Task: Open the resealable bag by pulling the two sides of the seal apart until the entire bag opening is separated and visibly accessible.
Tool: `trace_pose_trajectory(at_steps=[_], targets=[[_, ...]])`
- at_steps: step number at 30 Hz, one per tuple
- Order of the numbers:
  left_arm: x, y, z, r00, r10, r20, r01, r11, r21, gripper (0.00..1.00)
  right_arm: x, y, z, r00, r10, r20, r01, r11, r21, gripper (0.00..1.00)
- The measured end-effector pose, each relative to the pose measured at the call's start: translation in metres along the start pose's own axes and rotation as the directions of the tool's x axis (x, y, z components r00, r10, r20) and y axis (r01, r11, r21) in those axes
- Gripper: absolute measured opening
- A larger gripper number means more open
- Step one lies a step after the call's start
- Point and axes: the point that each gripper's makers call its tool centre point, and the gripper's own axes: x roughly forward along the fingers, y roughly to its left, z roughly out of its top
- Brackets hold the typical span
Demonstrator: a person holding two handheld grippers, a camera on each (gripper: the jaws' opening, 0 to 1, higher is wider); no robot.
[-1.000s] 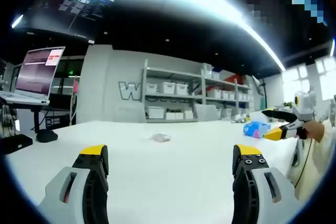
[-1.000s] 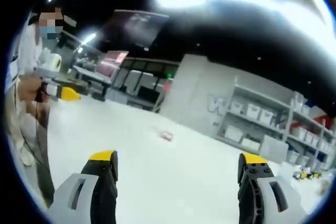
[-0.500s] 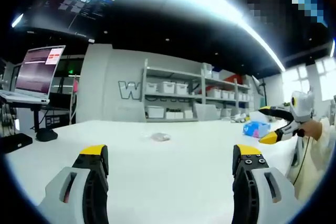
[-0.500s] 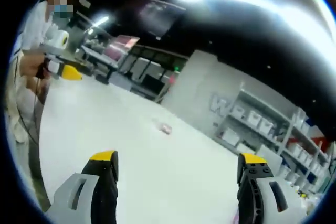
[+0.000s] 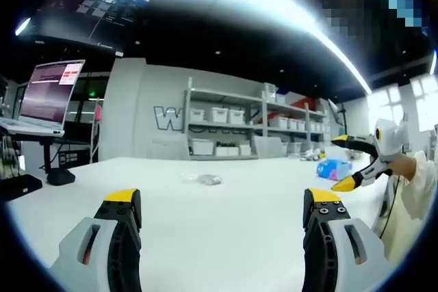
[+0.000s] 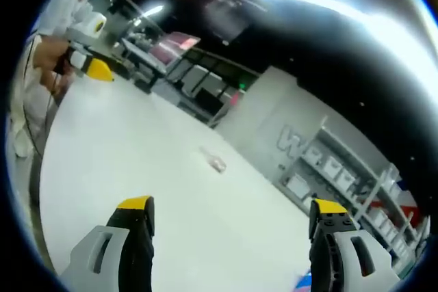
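While the small resealable bag (image 5: 209,180) lies flat on the far middle of the white table (image 5: 226,223), both tongs stand well short of it with nothing between their jaws; the left tongs (image 5: 222,204) face it almost straight ahead, just left of their centre line, jaws spread wide; the right tongs (image 6: 231,204), equally spread and empty, see it ahead and slightly left too (image 6: 215,163). Its long axis appears to run across the left tongs' line of sight, though it is too small to be sure; which tongs are nearer I cannot tell. Against a second ago, the left view is unchanged; the right tongs have rolled and swung, so their view has tilted; the bag itself has not stirred.
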Motion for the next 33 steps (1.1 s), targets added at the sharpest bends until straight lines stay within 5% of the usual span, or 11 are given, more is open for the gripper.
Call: trace_pose_trajectory(at_steps=[33], targets=[[-0.001,0.002,0.000,1.000,0.001,0.000,-0.001,1.000,-0.001,0.97,0.019,0.002,0.000,1.000,0.028,-0.008,-0.028,0.999,-0.027,0.95]])
